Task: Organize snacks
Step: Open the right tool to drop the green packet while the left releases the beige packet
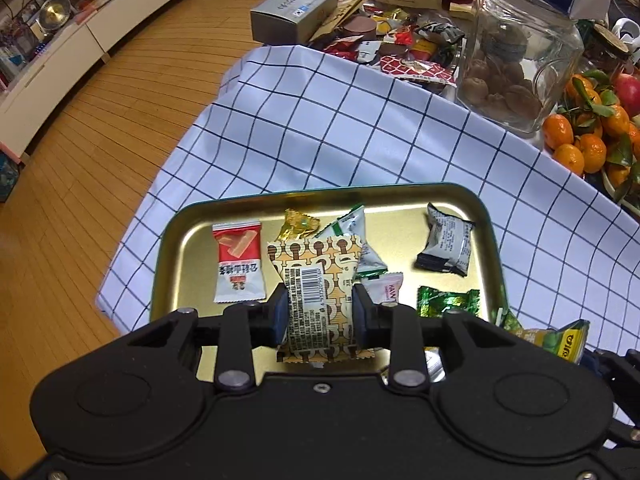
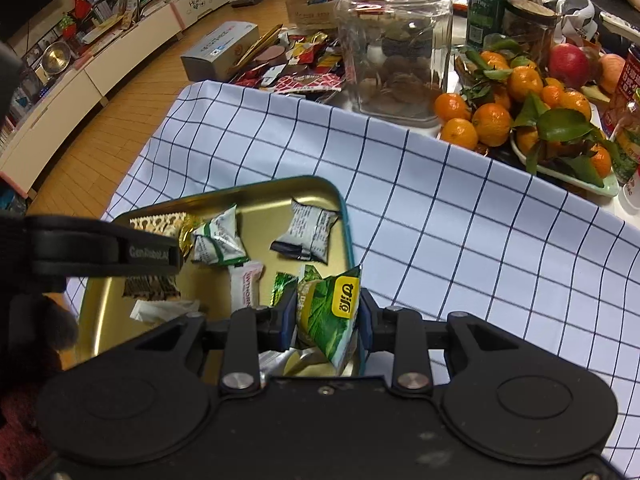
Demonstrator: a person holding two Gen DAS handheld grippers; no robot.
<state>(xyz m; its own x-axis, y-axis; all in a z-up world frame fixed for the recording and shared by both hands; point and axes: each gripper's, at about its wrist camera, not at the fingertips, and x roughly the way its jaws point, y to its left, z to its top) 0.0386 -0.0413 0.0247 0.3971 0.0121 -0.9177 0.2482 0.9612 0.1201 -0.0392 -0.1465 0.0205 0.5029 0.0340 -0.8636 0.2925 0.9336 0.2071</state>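
A gold tray with a green rim (image 1: 188, 264) (image 2: 340, 200) lies on a white checked cloth and holds several wrapped snacks. My left gripper (image 1: 320, 312) is shut on a brown-and-cream patterned snack packet (image 1: 316, 276), held above the tray's near side. A red-and-white packet (image 1: 238, 264), a black-and-grey packet (image 1: 446, 246) and a green foil candy (image 1: 448, 300) lie in the tray. My right gripper (image 2: 328, 312) is shut on a green-and-yellow snack packet (image 2: 330, 312) over the tray's near right corner. The left gripper's body shows at the left of the right wrist view (image 2: 100, 248).
A pile of loose snacks (image 1: 400, 44) (image 2: 304, 64) lies beyond the cloth, beside a grey box (image 1: 294, 10). A glass jar (image 1: 516, 64) (image 2: 394, 48) and a plate of mandarins (image 1: 588, 136) (image 2: 532, 120) stand at the right. Wooden floor lies to the left.
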